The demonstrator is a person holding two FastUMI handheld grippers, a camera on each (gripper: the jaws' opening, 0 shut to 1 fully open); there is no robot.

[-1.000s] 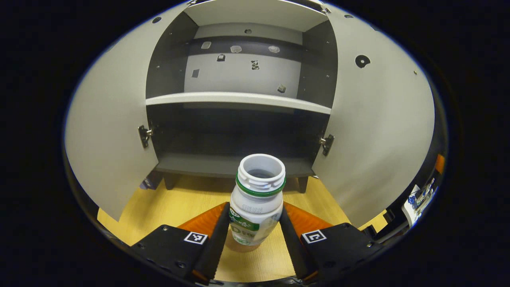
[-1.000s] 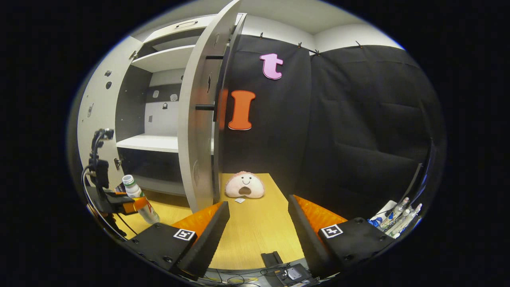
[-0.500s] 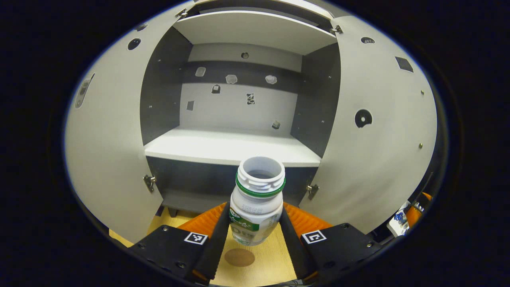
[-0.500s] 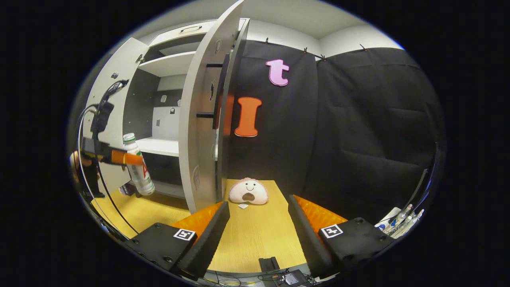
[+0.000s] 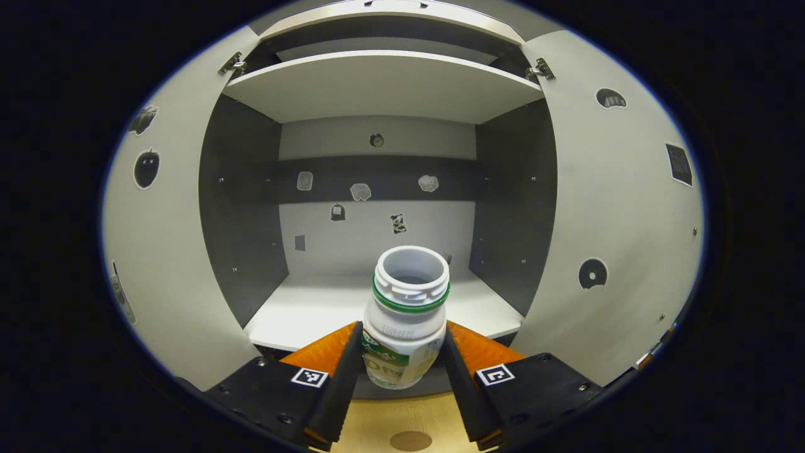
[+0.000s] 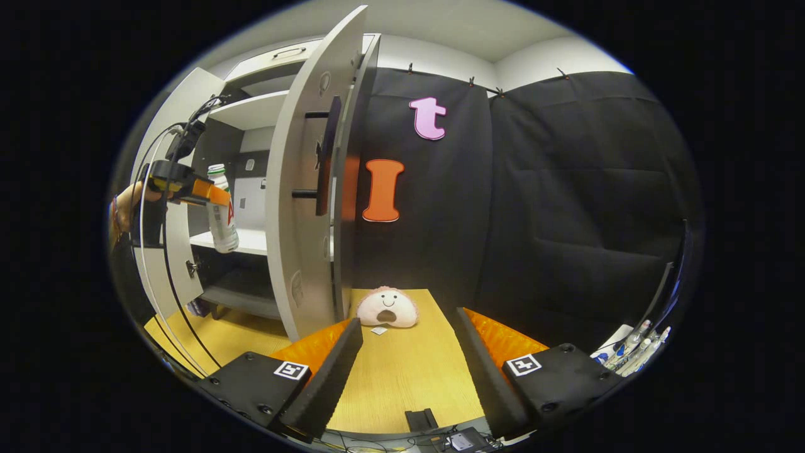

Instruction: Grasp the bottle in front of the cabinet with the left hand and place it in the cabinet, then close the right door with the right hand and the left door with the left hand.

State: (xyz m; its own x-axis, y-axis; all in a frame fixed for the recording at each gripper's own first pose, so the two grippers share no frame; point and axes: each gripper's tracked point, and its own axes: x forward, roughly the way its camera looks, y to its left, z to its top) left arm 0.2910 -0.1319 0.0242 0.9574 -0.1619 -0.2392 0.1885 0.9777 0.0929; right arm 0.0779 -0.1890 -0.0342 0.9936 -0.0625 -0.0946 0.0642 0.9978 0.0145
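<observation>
- The bottle is pinched between both fingers of the left gripper, held in the air.
- The shelf lies just ahead; placing is in hand.
- The right gripper is spread, empty.
- Next, the bottle should be carried forward and set down upright.

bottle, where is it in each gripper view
Left gripper view: the bottle sits bottom centre, clamped by the left gripper.
Right gripper view: the bottle hangs far left, before the cabinet.
Shared landmark: the white middle shelf.
</observation>
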